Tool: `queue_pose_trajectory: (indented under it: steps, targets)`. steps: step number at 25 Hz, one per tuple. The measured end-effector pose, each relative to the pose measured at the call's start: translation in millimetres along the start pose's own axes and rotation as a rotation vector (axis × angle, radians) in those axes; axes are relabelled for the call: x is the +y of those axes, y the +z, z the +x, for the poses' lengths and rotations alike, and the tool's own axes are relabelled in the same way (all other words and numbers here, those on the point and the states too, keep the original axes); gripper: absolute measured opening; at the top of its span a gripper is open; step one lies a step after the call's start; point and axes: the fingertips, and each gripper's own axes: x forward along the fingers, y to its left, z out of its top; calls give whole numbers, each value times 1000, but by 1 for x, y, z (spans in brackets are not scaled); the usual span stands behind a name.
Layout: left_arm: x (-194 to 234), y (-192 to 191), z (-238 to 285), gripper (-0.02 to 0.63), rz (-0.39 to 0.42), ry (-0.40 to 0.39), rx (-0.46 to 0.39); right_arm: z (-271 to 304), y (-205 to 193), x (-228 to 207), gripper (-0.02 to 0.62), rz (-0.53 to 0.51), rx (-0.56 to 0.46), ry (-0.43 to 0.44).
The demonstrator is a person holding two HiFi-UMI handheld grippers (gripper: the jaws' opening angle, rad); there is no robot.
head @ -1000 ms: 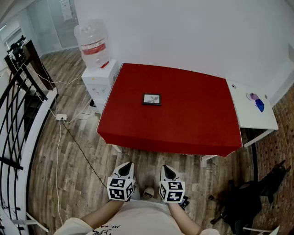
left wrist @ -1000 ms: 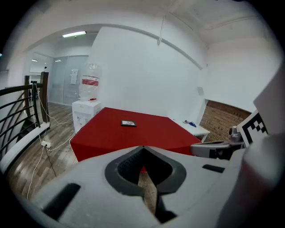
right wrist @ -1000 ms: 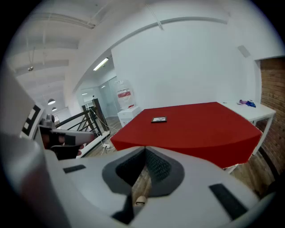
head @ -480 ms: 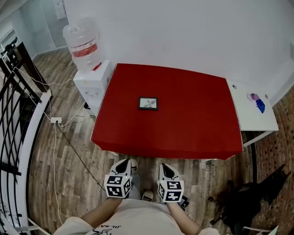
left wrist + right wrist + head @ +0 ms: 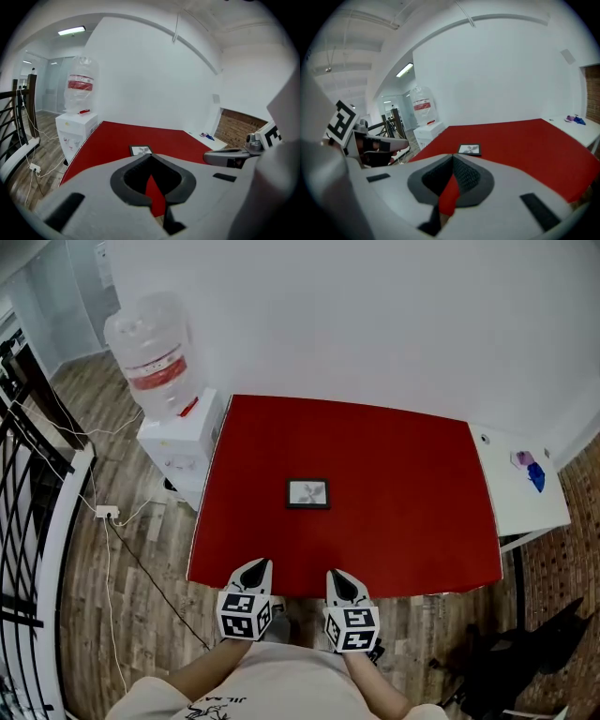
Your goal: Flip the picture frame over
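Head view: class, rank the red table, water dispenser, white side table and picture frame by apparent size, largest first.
1. red table
2. water dispenser, though its tall bottle sits nearer the camera, so this place is unsure
3. white side table
4. picture frame
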Motion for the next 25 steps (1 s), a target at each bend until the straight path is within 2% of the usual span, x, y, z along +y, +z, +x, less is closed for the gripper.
queue_pose_trajectory:
  steps: [5, 8, 13, 17, 25]
  targets:
    - [33, 30, 23, 6, 23, -15, -4, 42, 31, 6, 5, 42, -31, -3]
    - [43, 40, 36, 6, 19, -25, 0, 59, 41, 7, 5, 11, -13, 6]
    - [48, 49, 57, 6, 6, -32, 7, 83, 44, 2, 5, -15, 64, 33]
    - [49, 52, 70, 6, -3, -22, 15, 91, 53, -9, 5, -89, 62, 2]
    - [47, 55, 90, 6, -14, -5, 28, 107, 60, -26, 5, -102, 87, 4]
